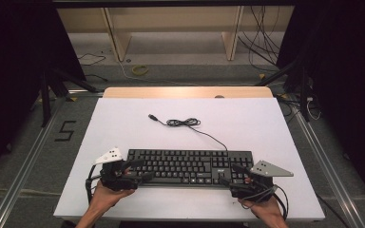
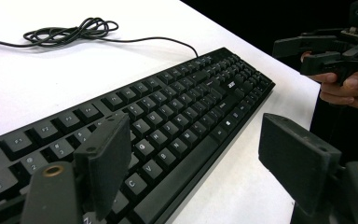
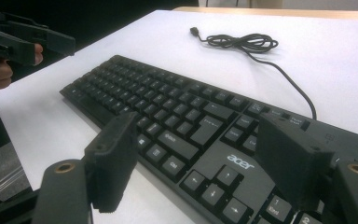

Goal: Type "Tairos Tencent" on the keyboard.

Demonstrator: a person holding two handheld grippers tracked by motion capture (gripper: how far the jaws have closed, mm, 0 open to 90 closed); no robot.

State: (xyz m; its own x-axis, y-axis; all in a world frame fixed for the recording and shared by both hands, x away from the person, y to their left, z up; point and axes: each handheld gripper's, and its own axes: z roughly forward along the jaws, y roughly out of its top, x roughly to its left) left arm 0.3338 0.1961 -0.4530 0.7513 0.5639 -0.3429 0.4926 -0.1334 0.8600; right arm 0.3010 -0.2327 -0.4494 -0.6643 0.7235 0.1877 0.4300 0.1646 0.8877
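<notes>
Black jaws of left gripper (image 1: 135, 170) stand wide, nothing pinched: in left gripper view one jaw sits over the left-end keys of the keyboard (image 1: 187, 166), the other over bare counter (image 1: 123, 128) off its front edge, so the front-left corner lies betw. them w/o pad contact. Right gripper (image 1: 231, 174) also wide & holding nothing; in right gripper view its jaws straddle the front-right corner, one off the front edge, one above the numpad end. Each gripper is held in a hand (image 1: 105, 198), at opp. ends of the keyboard. Keyboard lies flat near the counter's front edge, long side across. Its cable (image 1: 185, 122) runs from the back right, bunches in a loose coil mid-counter, plug end free just beyond.
</notes>
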